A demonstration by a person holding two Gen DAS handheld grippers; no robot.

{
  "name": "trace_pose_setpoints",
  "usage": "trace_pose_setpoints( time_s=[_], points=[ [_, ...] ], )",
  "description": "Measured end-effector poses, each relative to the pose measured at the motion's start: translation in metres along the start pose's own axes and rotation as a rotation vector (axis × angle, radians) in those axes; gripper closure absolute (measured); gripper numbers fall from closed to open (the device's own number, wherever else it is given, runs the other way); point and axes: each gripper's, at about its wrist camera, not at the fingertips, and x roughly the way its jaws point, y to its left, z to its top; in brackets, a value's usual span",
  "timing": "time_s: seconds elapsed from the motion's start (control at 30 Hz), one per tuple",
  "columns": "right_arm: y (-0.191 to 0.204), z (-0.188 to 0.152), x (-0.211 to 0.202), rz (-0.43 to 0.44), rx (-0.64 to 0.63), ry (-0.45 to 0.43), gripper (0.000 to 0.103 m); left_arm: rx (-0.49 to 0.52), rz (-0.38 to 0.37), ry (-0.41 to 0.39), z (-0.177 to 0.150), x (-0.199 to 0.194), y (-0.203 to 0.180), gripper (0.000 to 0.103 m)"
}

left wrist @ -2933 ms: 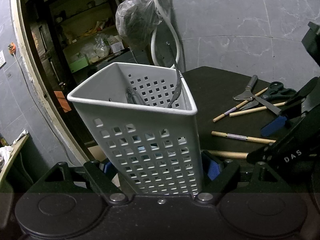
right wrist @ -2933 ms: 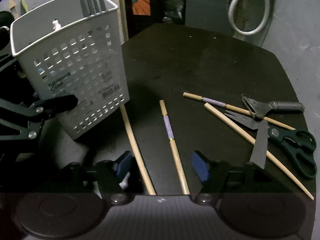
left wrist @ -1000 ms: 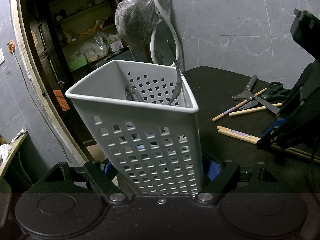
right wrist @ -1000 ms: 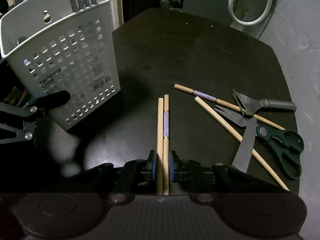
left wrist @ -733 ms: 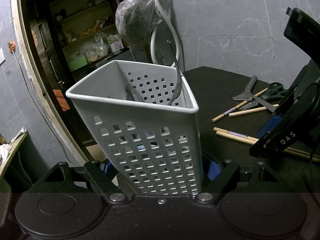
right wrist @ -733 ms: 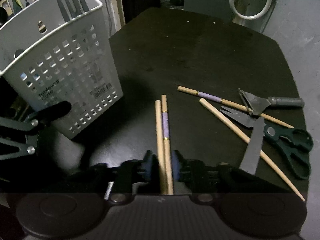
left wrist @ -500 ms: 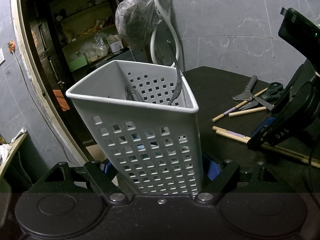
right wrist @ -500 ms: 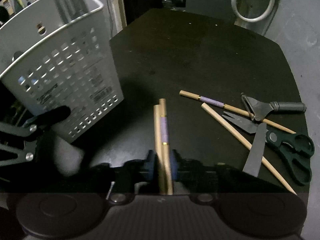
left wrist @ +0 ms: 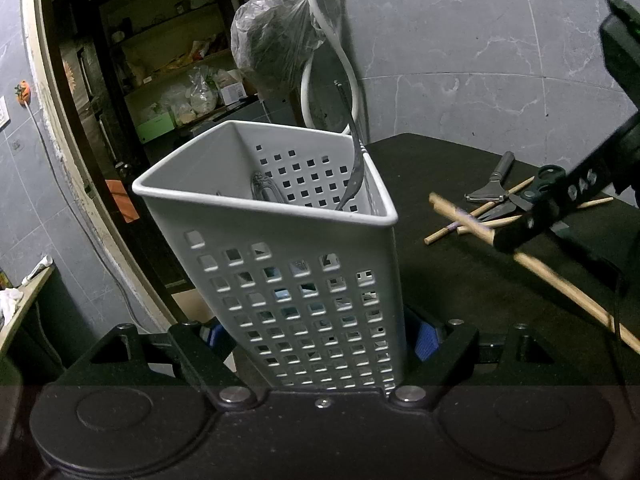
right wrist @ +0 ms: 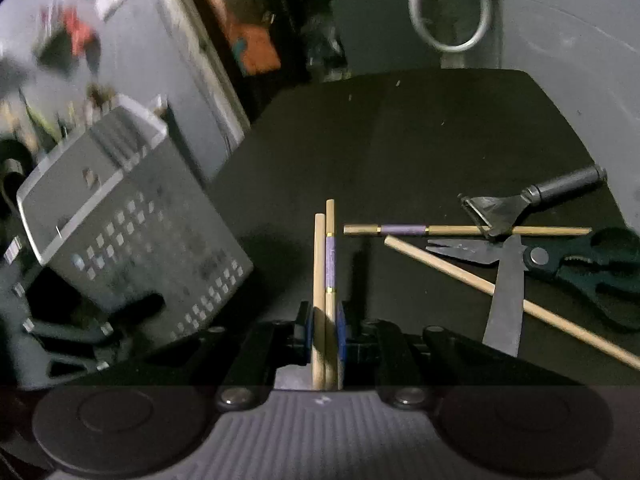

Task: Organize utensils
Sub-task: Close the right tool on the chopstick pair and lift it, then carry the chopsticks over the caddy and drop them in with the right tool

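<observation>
- Gripping the white basket [left wrist: 296, 264] by its lower walls, the left gripper [left wrist: 320, 336] is closed on it at the table's [right wrist: 420, 132] near left.
- Two chopsticks [right wrist: 325, 276] are clamped side by side in the right gripper [right wrist: 325, 332], left of the scissors [right wrist: 560, 260].

Dim light; fisheye bends the edges. The right wrist view is motion-blurred, most on the basket [right wrist: 132, 232].
</observation>
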Motion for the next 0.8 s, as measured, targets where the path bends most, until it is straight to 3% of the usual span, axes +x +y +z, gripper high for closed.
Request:
trace_pose_setpoints(
  time_s=[0.33, 0.8],
  points=[
    [-0.012, -0.006, -0.025, 0.113, 0.039, -0.217, 0.090, 0.000, 0.000, 0.001, 0.000, 0.000, -0.001, 0.018],
    [-0.015, -0.010, -0.024, 0.146, 0.040, -0.244, 0.090, 0.000, 0.000, 0.000, 0.000, 0.000, 0.000, 0.018]
  ],
)
